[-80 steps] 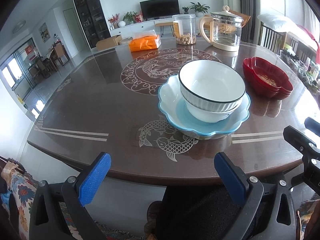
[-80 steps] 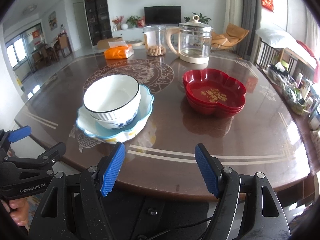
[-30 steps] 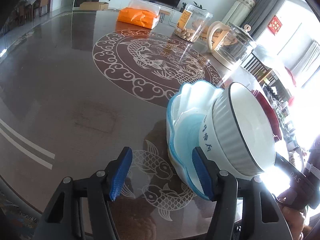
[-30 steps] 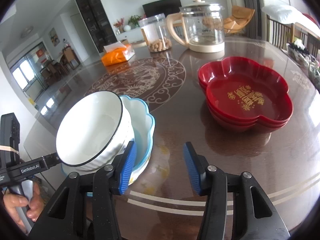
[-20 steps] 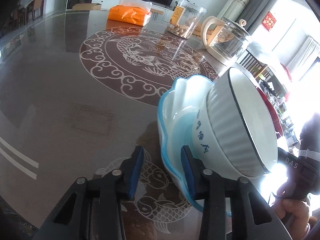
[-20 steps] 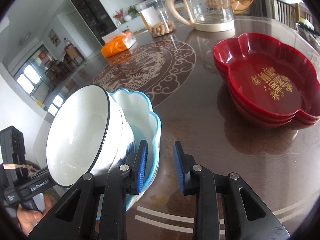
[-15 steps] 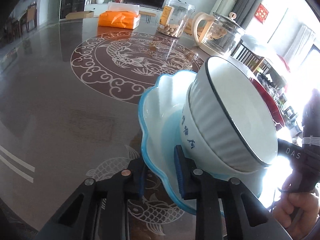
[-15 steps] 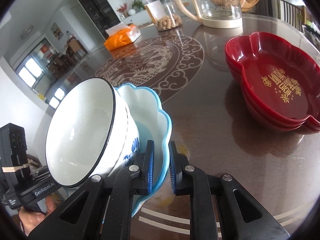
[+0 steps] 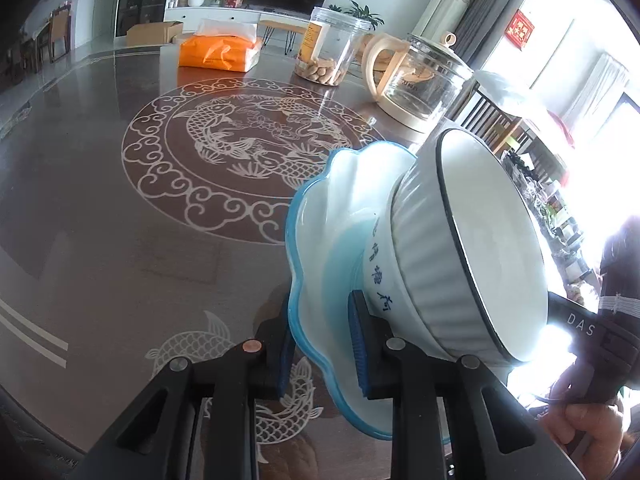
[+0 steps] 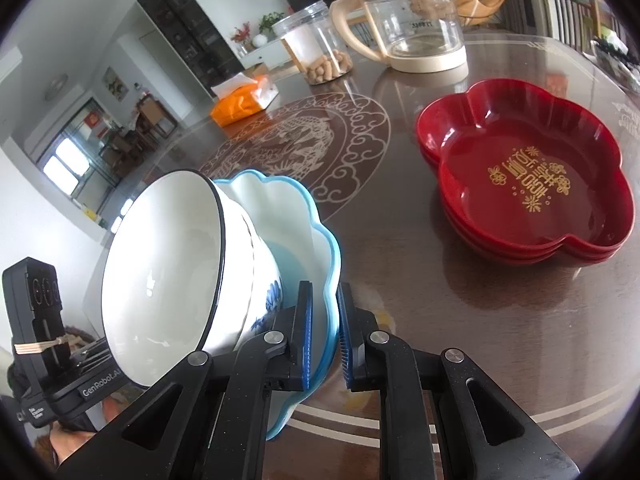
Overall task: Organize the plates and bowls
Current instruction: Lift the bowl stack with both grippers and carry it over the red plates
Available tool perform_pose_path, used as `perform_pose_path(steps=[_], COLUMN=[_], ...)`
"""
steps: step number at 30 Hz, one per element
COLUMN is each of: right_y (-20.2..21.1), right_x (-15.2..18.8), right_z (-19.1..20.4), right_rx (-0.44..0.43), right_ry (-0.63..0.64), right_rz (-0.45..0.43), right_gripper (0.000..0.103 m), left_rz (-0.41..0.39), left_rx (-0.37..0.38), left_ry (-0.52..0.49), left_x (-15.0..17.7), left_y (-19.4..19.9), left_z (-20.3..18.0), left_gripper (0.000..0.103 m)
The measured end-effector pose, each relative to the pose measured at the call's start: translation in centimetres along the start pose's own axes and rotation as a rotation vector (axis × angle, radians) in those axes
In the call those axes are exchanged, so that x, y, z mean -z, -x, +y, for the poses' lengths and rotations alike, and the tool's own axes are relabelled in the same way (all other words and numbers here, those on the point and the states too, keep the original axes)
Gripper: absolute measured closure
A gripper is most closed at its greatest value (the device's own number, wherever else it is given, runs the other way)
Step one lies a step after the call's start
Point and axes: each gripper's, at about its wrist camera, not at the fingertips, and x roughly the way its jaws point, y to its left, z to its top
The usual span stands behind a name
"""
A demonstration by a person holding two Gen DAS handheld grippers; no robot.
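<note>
both grippers pinch opposite edges of the scalloped blue plate [image 9: 320, 240]: left gripper [image 9: 320, 344] and right gripper [image 10: 323, 332], fingers nearly closed on its rim, probably sharing the weight of the white bowls [image 10: 168, 264] stacked inside, above the table [image 9: 100, 220].

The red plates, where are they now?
In the right wrist view the red plates sit stacked on the table, right of the blue dish and in front of the glass kettle.
</note>
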Motion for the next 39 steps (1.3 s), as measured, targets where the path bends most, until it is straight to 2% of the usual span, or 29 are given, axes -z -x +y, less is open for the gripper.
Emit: perform_pose_path(steps=[6,13,23,33,39], right_y=[1.6,4.6,7.0,5.0,4.7], right_x=[-1.5,-4.2,-9.2,-9.0,-8.2], right_z=[-1.8,-4.1,-10.2,-16.2,-16.8], right_rx=[0.022,0.032,0.127,0.185,0.191], right_ry=[-0.063,-0.114,-0.173,-0.252,-0.235], right_rz=[0.004,-0.039,-0.107,-0.079,-0.101], right_gripper=[0.087,0.087,0.087,0.087,0.087], left_rz=[0.044,0.041,0.044,0.118,0.08], left_rx=[0.003,0.02,0.075,0.056,0.039], left_ry=[0.003,-0.067,-0.143,-0.17,-0.209], left_x=[-1.9,-5.2,-9.6,-8.9,-8.5], left_y=[-0.8,-1.1,-6.3,-12.1,-12.2], left_z=[-2.8,-7.6,-15.3,-17.9,-18.5], left_gripper=[0.079,0.079,0.079,0.079,0.079])
